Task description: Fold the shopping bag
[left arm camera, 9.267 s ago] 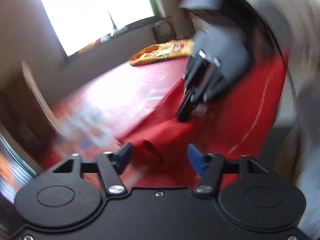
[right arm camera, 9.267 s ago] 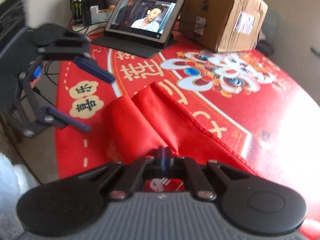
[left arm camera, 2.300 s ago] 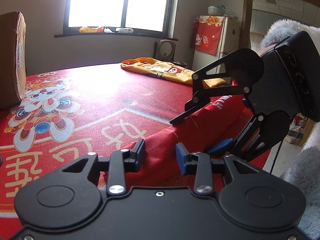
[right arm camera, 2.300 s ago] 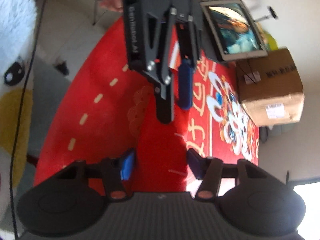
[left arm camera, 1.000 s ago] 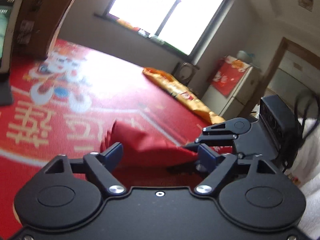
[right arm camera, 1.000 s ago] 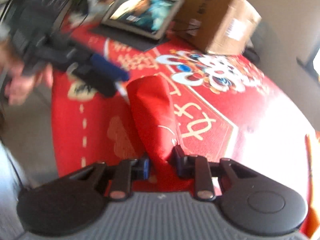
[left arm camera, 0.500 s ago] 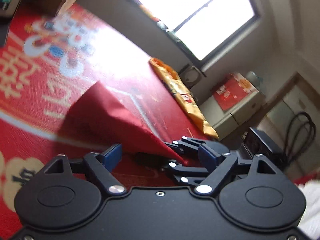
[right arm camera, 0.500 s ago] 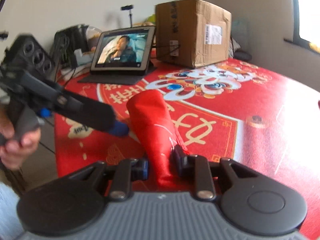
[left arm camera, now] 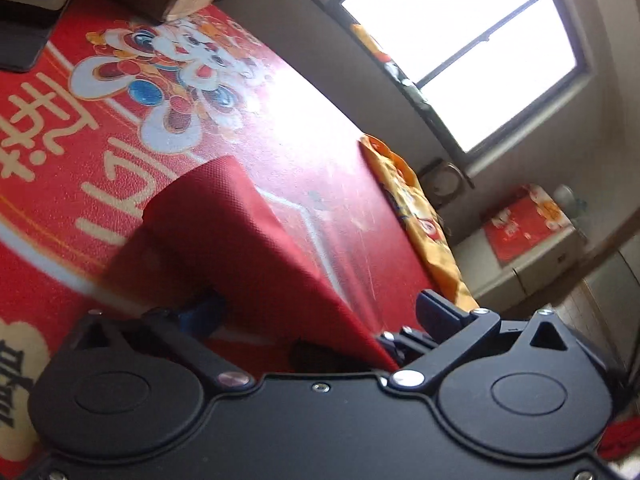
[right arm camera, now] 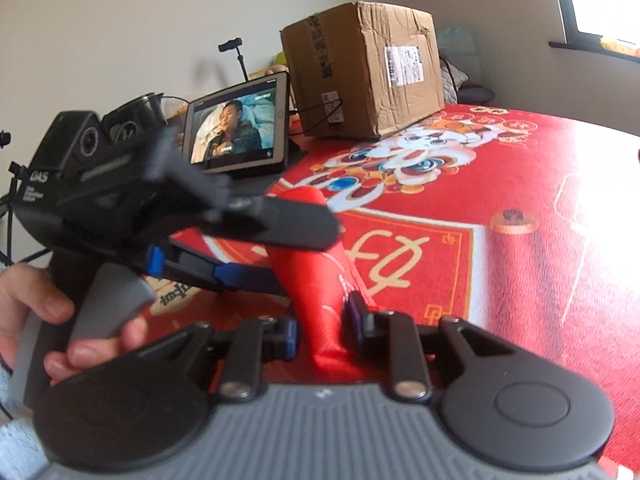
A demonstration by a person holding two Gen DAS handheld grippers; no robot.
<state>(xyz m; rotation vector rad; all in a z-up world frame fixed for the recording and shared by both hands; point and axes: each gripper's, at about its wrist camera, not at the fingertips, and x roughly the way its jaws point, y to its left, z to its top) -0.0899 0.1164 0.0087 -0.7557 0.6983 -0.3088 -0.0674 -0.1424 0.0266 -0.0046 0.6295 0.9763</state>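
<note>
The red shopping bag [left arm camera: 224,232] lies as a long folded strip on the red printed tablecloth [left arm camera: 280,120]. My left gripper [left arm camera: 318,314] straddles the strip's near part. Its jaws are opening wide, and the blue pads [left arm camera: 200,316] stand clear of the cloth. In the right wrist view, my right gripper [right arm camera: 320,332] is shut on the near end of the bag [right arm camera: 316,264], which bunches up between its pads. There the left gripper [right arm camera: 306,262] reaches in from the left, one finger above the bag and one beside it. A hand [right arm camera: 48,320] holds its handle.
A cardboard box [right arm camera: 360,72] and a tablet [right arm camera: 240,124] playing video stand at the table's far side. A yellow cloth [left arm camera: 416,216] lies along the far table edge under the window. The tablecloth [right arm camera: 540,220] stretches away to the right of the bag.
The left gripper's jaws have spread wider and it has moved in over the bag. Both views have rolled. The right gripper keeps its hold on the bag's end.
</note>
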